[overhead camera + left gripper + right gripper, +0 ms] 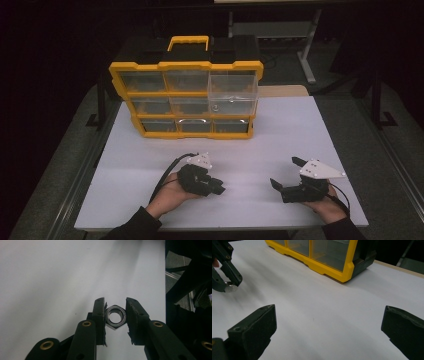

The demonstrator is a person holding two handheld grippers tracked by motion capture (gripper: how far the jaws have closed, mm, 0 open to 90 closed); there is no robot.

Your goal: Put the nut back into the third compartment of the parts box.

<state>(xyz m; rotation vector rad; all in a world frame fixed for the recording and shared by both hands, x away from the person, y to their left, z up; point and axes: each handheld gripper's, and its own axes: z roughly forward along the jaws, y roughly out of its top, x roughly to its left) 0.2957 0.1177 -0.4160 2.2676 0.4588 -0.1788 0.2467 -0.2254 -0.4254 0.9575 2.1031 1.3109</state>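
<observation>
A steel hex nut sits between the black jaws of my left gripper, which is shut on its flats and holds it just above the white table. In the high view the left gripper is at the near middle, pointing right. My right gripper rests at the near right, open and holding nothing. In its own view the right gripper has its jaws wide apart, and the left gripper with the nut is at the upper left.
A yellow organizer with clear drawers stands upright at the back of the white table; its top right drawer is pulled out. The organizer's corner lies ahead of the right gripper. Bare tabletop separates it from the grippers.
</observation>
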